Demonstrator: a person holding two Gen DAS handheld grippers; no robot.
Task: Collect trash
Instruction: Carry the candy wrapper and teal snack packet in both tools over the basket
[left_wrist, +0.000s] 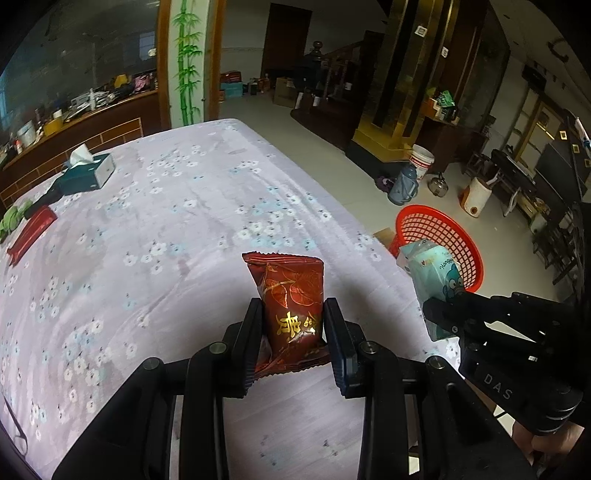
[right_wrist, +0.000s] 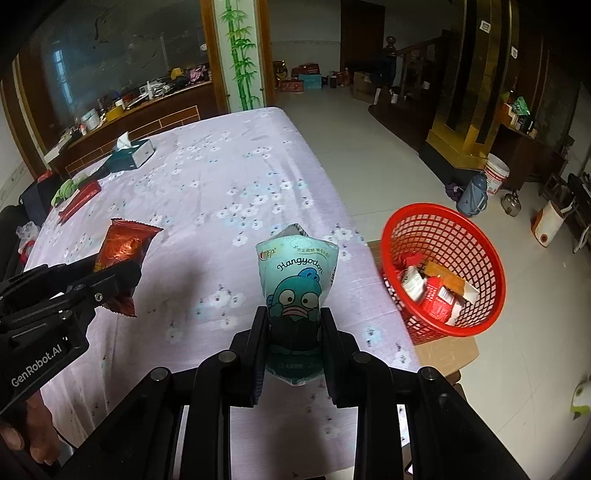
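Above table (left_wrist: 166, 221), red wrapper (left_wrist: 291, 310) upright, lengthwise along left tool (left_wrist: 291, 332)

The red wrapper (left_wrist: 291, 314) is glossy foil-like film with gold print. The teal pack (right_wrist: 295, 288) is soft, slightly shiny plastic film. The basket (right_wrist: 443, 258) on the right is glossy red plastic mesh. The tablecloth (left_wrist: 166, 221) is matt flowered cloth. Both grippers (left_wrist: 291, 343) (right_wrist: 293, 350) are matt black plastic.

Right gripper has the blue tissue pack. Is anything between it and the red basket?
Nothing visible. The tissue pack is held above the table's edge, the red basket sits just right of it on a cardboard box, its mouth open. The left gripper is on the opposite side.
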